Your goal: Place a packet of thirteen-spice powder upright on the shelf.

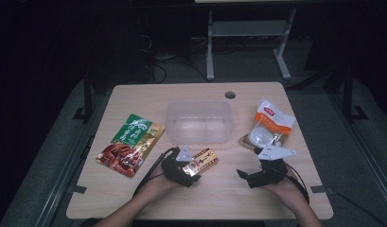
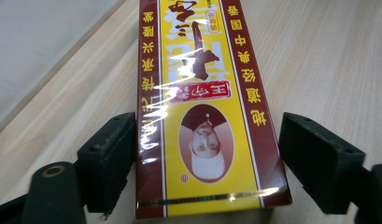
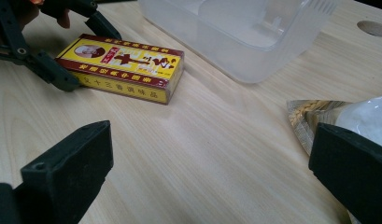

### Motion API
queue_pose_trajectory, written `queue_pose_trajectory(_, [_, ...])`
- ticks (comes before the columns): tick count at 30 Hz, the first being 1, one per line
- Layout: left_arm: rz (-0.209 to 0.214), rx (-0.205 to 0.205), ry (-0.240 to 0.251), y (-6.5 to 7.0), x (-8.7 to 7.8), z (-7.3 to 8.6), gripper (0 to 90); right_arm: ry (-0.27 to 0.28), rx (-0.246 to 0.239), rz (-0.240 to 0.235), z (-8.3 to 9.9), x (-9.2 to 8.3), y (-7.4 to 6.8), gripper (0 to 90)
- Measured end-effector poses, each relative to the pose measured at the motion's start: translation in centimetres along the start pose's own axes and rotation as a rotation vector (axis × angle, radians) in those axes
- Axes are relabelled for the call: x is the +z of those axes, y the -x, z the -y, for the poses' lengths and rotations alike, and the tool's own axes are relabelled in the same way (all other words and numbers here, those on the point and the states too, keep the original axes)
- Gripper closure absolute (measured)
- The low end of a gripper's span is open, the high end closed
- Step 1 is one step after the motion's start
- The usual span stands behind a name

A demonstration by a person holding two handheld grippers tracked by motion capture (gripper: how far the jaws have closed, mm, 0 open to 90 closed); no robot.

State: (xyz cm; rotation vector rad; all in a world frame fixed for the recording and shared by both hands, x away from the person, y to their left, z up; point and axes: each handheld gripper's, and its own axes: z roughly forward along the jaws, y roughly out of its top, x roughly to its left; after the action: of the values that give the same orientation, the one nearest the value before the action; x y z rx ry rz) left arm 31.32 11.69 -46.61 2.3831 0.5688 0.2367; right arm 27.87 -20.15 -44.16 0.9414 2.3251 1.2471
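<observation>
The left gripper [image 2: 198,158] is set astride the near end of the box [image 2: 202,116], jaws apart and not yet clamped. The box lies flat on the counter [image 2: 328,56], its long axis running straight away between them, toward the tub [image 1: 198,122].

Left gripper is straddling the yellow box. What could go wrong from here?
1. One pad of the left gripper sits at the box edge while the other stands clear, so closing may push the box sideways.
2. The glossy wrap may slip.
3. The tub wall is close, so a lift could clip it.
</observation>
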Motion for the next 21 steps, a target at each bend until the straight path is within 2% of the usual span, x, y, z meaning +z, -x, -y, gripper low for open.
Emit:
queue_pose_trajectory(4, [-0.007, -0.002, 0.000, -0.12, -0.13, 0.01, 26.0, 0.001, -0.002, 0.000, 0.02, -0.08, 0.02, 0.0])
queue_pose_trajectory(5, [-0.003, -0.018, 0.007, -0.15, -0.17, 0.03, 28.7, 0.001, -0.001, 0.000, 0.02, -0.08, 0.02, 0.0])
queue_pose_trajectory(14, [0.011, -0.021, 0.003, -0.33, -0.19, 0.07, 31.4, 0.002, -0.002, -0.002, 0.00, -0.08, -0.02, 0.0])
queue_pose_trajectory(21, [0.060, -0.021, 0.004, -0.72, -0.49, 0.02, 31.9, 0.001, -0.003, -0.006, 0.00, -0.06, -0.03, 0.0])
